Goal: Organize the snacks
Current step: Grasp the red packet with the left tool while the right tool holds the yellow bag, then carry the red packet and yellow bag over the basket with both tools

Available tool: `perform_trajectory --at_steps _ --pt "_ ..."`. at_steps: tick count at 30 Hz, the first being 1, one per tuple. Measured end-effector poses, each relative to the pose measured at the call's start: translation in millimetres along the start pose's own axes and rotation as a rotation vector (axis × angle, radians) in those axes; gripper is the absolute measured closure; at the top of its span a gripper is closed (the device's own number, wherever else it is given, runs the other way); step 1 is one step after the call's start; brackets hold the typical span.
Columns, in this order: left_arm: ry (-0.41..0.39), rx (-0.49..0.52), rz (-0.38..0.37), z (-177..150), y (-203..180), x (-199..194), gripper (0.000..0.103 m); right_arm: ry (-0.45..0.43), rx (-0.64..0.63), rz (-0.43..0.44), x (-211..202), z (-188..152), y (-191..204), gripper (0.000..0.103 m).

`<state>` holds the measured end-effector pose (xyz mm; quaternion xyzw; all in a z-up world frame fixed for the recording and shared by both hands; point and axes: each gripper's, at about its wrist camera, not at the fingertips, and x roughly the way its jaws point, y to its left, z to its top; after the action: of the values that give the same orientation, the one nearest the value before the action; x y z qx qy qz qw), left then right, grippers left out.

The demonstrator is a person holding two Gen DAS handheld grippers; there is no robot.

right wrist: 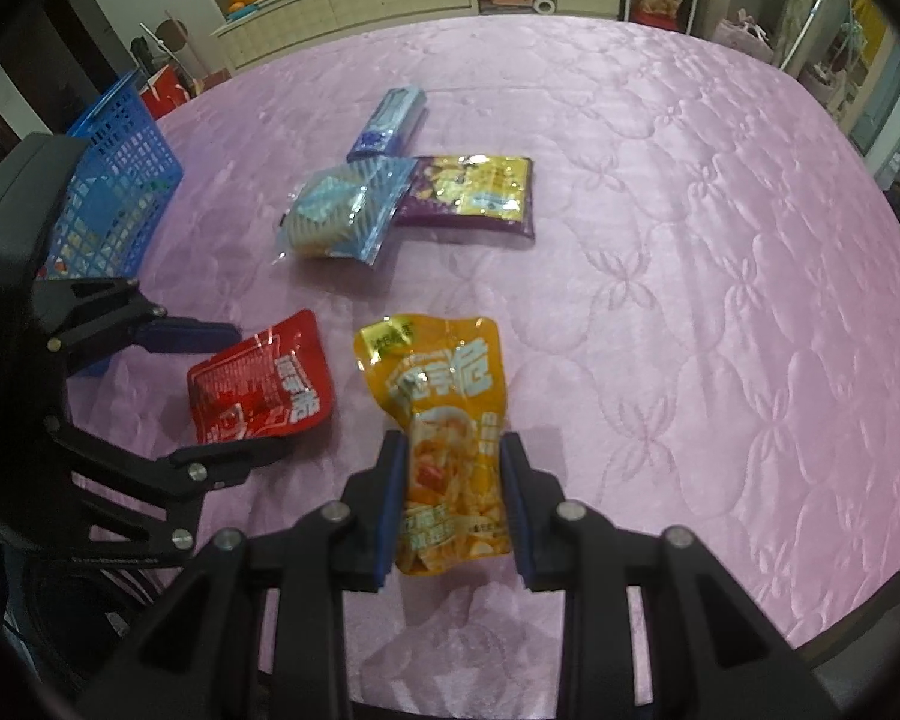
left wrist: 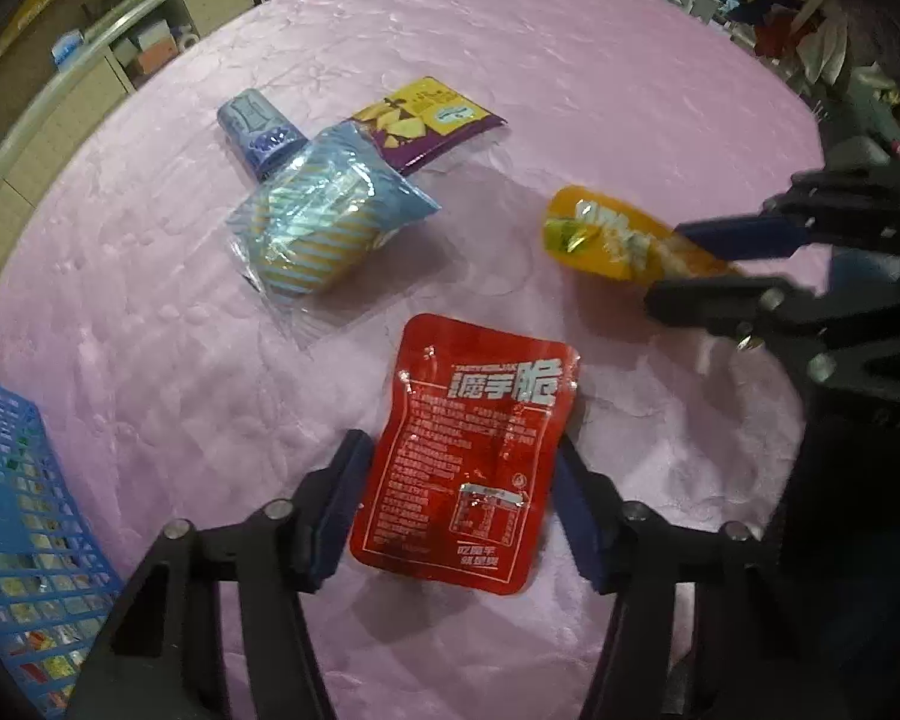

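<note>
Between right tongs (right wrist: 453, 501), orange pouch (right wrist: 444, 420) lengthwise.

Red foil pouch (left wrist: 468, 456) printed in white text, orange-yellow snack pouch (right wrist: 447, 450) with white lettering, blue wrapper with gold diagonal stripes (left wrist: 324, 222), purple-and-yellow flat packet (left wrist: 432, 120), dark blue small tube pack (left wrist: 258, 126), bright blue plastic lattice basket (left wrist: 24, 540), all over a pink quilted floral-stitched cloth (right wrist: 660, 300).
</note>
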<state>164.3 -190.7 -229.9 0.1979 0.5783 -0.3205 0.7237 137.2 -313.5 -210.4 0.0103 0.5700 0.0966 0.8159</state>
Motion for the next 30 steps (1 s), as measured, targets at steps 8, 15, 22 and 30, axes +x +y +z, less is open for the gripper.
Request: perform_trajectory --at_steps 8,15,22,30 --pt "-0.02 -0.118 -0.066 -5.1 21.5 -4.4 0.081 -0.001 0.012 0.032 0.9 0.7 6.3 0.068" --pt "-0.066 -0.147 -0.061 -9.5 -3.5 -10.0 0.103 -0.001 -0.024 0.023 0.0 -0.6 15.1 0.068" --pt "-0.166 -0.184 -0.054 -14.7 -10.1 -47.4 0.103 -0.026 -0.045 0.015 -17.0 -4.1 20.8 0.068" --pt "-0.269 -0.193 0.018 -19.0 -8.1 -96.7 0.103 -0.086 -0.089 0.014 -53.0 -4.3 45.2 0.068"
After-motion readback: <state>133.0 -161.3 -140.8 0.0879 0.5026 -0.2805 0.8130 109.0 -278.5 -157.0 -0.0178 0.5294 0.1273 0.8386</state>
